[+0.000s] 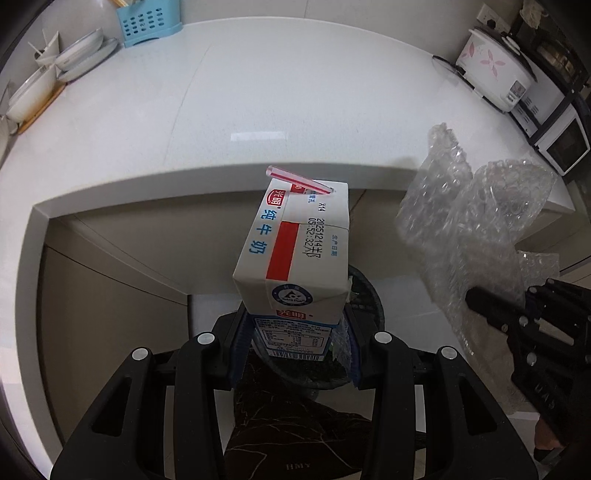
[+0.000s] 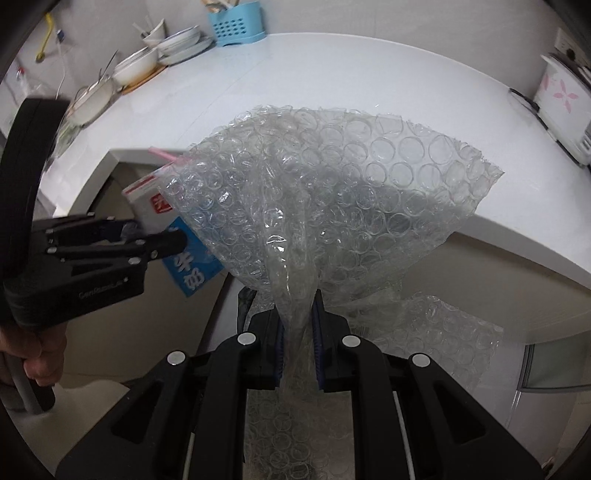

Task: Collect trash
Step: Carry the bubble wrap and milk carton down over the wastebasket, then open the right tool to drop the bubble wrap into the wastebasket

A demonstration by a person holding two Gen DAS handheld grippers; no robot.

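Meanwhile, both pieces of trash are off the white countertop [image 1: 258,110] and hang in front of its edge, one in each hand-held tool. The left gripper [image 1: 293,343] is clamped on the lower end of a milk carton [image 1: 295,251], its blue-padded fingers [image 1: 236,347] pressing the carton's two sides, so that the box juts forward with its pink straw [image 1: 295,179] still stuck in the top. Directly beneath the carton sits a dark, round trash bin [image 1: 364,295], partly hidden by the box and the tool; the carton appears to be held there for dropping, and a simple release should send it in.

Just to the right of the carton, the right gripper [image 2: 298,343] is pinched tight on a gathered neck of bubble wrap [image 2: 332,184]. Gripping the sheet at a bunched point keeps it in one bundle, though the loose ends fan wide above the fingers and trail below them. From the right wrist view, the wrap overlaps the carton's corner, and whether the two touch cannot be told.

Judged from this, the task is well along: what remains is to let the carton fall, then bring the wrap over the bin. The wrap is the likelier trouble, since its spread could catch on the bin's rim.

Behind the carton, along the far side of the countertop, stand stacked bowls [image 1: 79,51], a blue utensil holder [image 1: 149,24] and a flowered rice cooker [image 1: 495,70], none of them part of the collection.
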